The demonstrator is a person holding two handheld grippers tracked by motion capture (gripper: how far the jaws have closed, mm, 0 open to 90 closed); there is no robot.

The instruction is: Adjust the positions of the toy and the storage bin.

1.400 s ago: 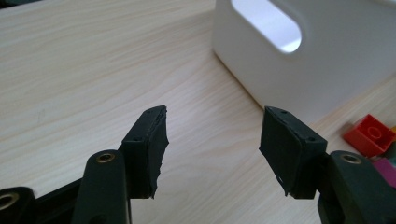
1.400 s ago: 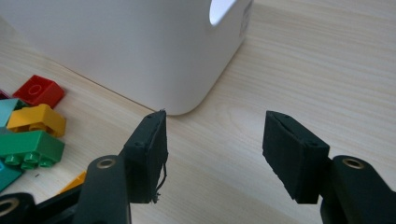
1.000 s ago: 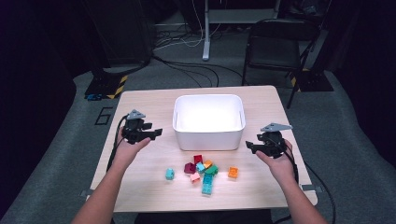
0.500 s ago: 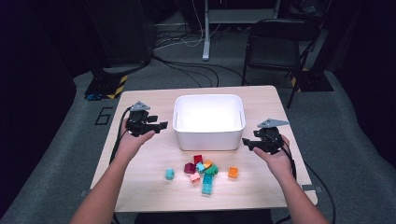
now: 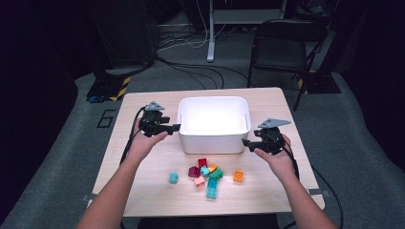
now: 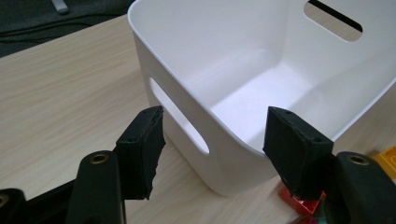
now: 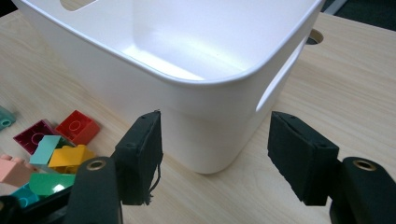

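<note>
One white plastic bin with slotted handles, standing mid-surface on the pale wood; interior bare and white.

Loose toy bricks, roughly nine, lying on the surface in front of the bin: one red brick, one maroon brick, one orange brick set a little apart to the right, one teal brick apart to the left, the remainder (pink, yellow, green, light blue) bunched together; exact count of the bunch cannot be told.

Two tools, one per hand. Left tool held just beside the bin's left wall, pointing toward it; in the left gripper view its jaws straddle the bin's near corner without pressing, and have just been opening. Right tool held at the bin's front right corner, pointing inward; its jaws stand apart with the corner in the gap but untouched, and have likewise just been opening. Both forearms reach in from the near edge, wrists level.

One black chair behind the surface.
</note>
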